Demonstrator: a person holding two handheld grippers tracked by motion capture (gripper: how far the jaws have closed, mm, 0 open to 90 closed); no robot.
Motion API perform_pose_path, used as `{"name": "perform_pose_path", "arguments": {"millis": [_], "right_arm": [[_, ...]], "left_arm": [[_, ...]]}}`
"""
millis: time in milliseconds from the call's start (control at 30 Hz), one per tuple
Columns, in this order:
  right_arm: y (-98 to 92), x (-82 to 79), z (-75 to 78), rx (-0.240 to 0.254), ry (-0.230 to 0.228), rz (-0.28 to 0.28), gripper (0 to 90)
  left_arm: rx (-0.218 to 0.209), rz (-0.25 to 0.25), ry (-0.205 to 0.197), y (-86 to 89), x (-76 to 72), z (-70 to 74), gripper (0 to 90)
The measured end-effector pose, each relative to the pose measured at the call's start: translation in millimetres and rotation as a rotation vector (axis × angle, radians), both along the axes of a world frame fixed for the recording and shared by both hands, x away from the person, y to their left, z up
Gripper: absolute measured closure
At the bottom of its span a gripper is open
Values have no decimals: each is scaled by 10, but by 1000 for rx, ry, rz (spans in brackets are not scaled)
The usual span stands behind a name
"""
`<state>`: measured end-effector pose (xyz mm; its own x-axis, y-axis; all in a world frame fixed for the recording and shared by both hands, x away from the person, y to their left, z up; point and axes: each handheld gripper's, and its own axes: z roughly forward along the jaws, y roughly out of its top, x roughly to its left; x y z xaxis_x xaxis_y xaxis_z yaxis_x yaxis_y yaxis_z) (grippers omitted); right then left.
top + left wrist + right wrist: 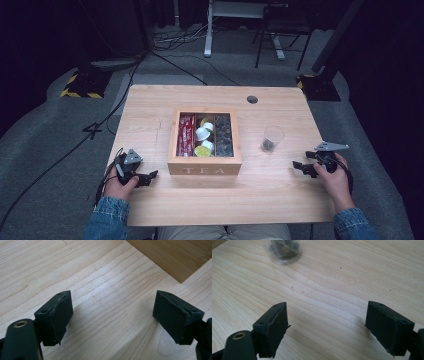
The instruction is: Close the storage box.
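Note:
A wooden tea box [204, 164] marked TEA stands open at the table's middle, with red packets [186, 134], white and yellow pods [203, 134] and dark sachets [223, 135] in its three compartments. A clear plastic cup [272, 138] with something dark in its bottom stands right of the box; its base [285, 251] appears in the right gripper view. My left gripper [151, 176] rests open near the box's front left corner [175, 257], jaws wide apart over bare wood. My right gripper [299, 166] is open below the cup, nothing between its jaws.
The light wooden table [260, 200] has a round cable hole [252, 99] at its back right. Cables run over the grey carpet at the left, and stands and a chair base are behind the table.

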<state>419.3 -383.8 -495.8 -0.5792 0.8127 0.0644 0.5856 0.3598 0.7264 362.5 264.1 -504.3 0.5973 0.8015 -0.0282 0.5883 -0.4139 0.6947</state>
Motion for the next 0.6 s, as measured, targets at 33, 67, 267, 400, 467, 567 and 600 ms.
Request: {"name": "perform_pose_path", "arguments": {"millis": [33,67,267,400,467,567,600], "right_arm": [[6,-2,-14,-3,5,2,183],[11,-6,-23,-14,6,10,179],[38,-31,-56,-20,-21,9,158],[64,-48,-75,-50,-48,10,148],[67,-50,-76,-52,-48,2,144],[67,-48,-77,-52,-48,1,140],[67,-49,-78,-52,-48,1,140]], "left_arm": [[0,0,0,0,1,0,167],[1,-1,-1,0,2,0,168],[2,2,0,-2,4,1,167],[2,1,1,-2,8,1,167],[3,-1,2,-2,9,3,167],[3,1,3,-3,10,3,167],[1,4,4,-6,10,2,167]]}}
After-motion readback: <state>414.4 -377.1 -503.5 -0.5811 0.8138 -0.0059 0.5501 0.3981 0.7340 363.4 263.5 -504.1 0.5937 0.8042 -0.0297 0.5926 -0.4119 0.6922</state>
